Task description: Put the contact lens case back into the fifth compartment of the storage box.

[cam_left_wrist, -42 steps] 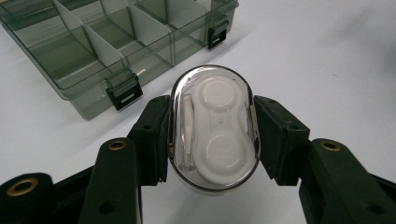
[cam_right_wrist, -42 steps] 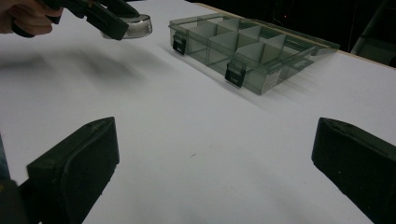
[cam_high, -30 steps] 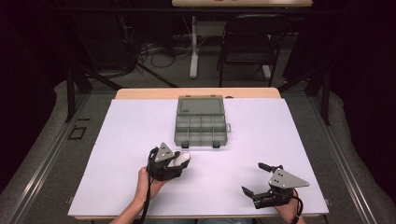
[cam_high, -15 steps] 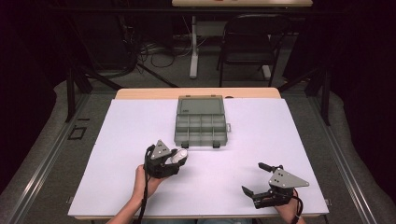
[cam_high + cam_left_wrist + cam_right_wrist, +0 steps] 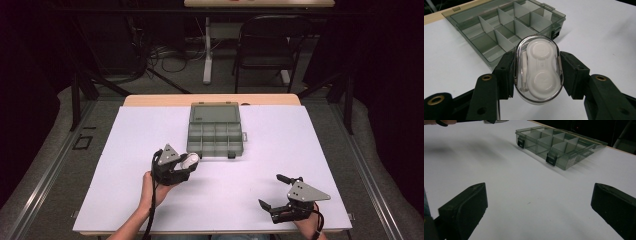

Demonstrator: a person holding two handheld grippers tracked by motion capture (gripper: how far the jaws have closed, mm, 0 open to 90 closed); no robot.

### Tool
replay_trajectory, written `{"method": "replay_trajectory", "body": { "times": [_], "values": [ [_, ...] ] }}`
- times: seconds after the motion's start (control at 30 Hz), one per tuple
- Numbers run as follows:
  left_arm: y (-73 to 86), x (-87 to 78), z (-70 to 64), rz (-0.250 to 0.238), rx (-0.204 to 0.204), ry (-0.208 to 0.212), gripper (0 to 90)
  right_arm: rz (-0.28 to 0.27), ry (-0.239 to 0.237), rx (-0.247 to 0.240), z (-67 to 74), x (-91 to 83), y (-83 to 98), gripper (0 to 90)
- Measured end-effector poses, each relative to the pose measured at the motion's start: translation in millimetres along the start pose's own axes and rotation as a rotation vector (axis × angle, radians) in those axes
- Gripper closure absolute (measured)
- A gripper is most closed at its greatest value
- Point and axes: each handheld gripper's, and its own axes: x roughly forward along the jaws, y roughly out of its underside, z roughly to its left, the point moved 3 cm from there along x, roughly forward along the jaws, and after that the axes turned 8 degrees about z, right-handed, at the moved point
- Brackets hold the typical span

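My left gripper (image 5: pixel 188 163) is shut on a clear oval case (image 5: pixel 190 159) with a white two-cup lens holder inside. It holds the case just above the white table, near the front left corner of a grey-green divided organizer box (image 5: pixel 215 131). In the left gripper view both black pads press the sides of the case (image 5: pixel 537 70), and the open box (image 5: pixel 499 27) lies beyond it with bare compartments. My right gripper (image 5: pixel 270 190) rests low at the front right of the table, jaws wide open with nothing between them (image 5: pixel 539 202).
The white tabletop (image 5: pixel 300 145) spreads around the box, with a wooden edge at the back. Two black latches show on the box's front wall (image 5: pixel 551 158). A chair (image 5: pixel 265 45) and cables stand on the floor beyond the table.
My left gripper has drifted slightly to the left with the case still in it. The right gripper has stayed where it was.
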Motion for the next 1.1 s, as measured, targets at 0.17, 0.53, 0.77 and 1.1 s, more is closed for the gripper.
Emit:
{"method": "replay_trajectory", "body": {
  "times": [0.17,0.53,0.77,1.1],
  "values": [
    [-4.9,-1.9,2.6,-0.006,0.000,-0.009,49.0,-0.007,0.004,0.000,-0.1,-0.8,-0.1,0.5],
    [-16.9,-3.8,12.0,-0.025,-0.004,-0.033,49.0,-0.004,0.007,0.001,-0.8,-1.0,-0.5,0.5],
    [-24.9,-1.2,16.5,-0.026,-0.005,-0.044,49.0,-0.006,0.008,0.001,-1.0,-1.3,-0.9,0.5],
    [-32.6,2.3,22.9,-0.021,-0.001,-0.062,49.0,-0.016,0.015,0.006,-1.9,-2.6,-1.0,0.5]
  ]
}}
